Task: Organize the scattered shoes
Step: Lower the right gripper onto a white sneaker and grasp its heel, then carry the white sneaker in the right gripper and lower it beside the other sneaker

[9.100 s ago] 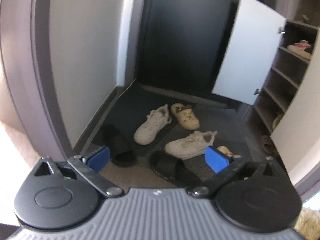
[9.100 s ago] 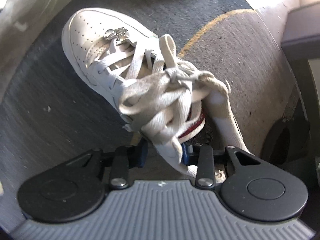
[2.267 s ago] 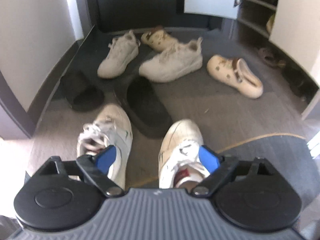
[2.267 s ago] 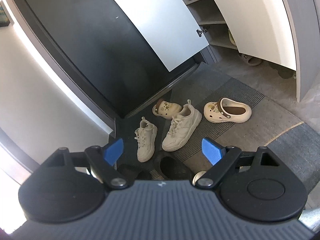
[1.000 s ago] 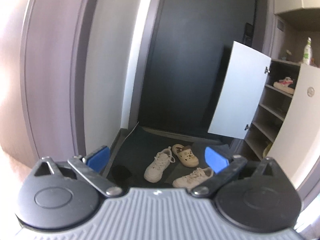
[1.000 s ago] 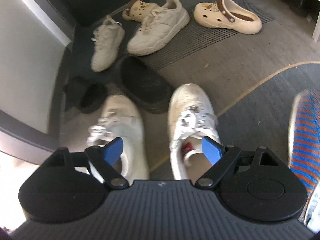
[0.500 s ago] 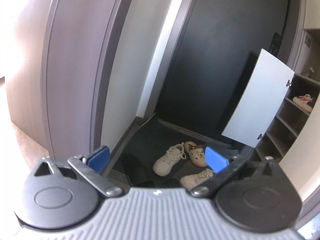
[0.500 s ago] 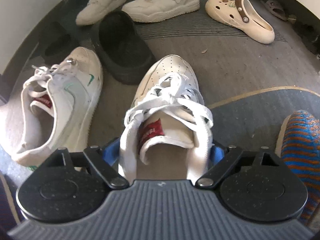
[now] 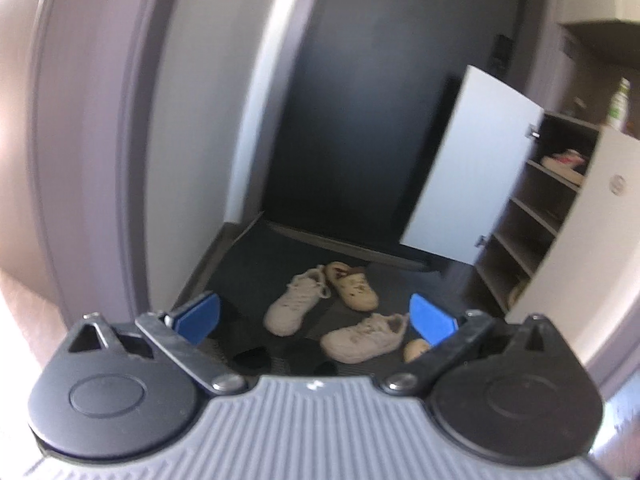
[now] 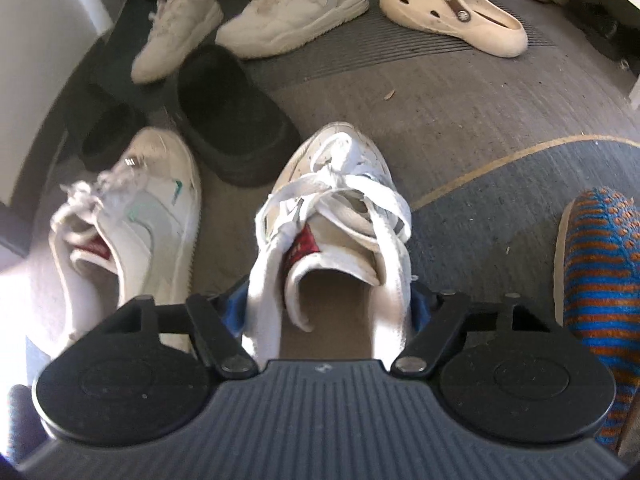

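Shoes (image 10: 292, 4) lie scattered on grey entry matting (image 10: 440, 120) by an open cabinet (image 9: 536, 216).

The right gripper (image 10: 326, 306), jaws just closing, straddles the white sneaker's (image 10: 340, 200) heel.

White sneaker (image 10: 340, 200): smooth leather-like upper, flat woven laces. Beside it, black slipper (image 10: 228, 120): matt, fuzzy. Cream clog (image 10: 452, 12): smooth moulded plastic. Floor mat (image 10: 460, 120): coarse ribbed weave.
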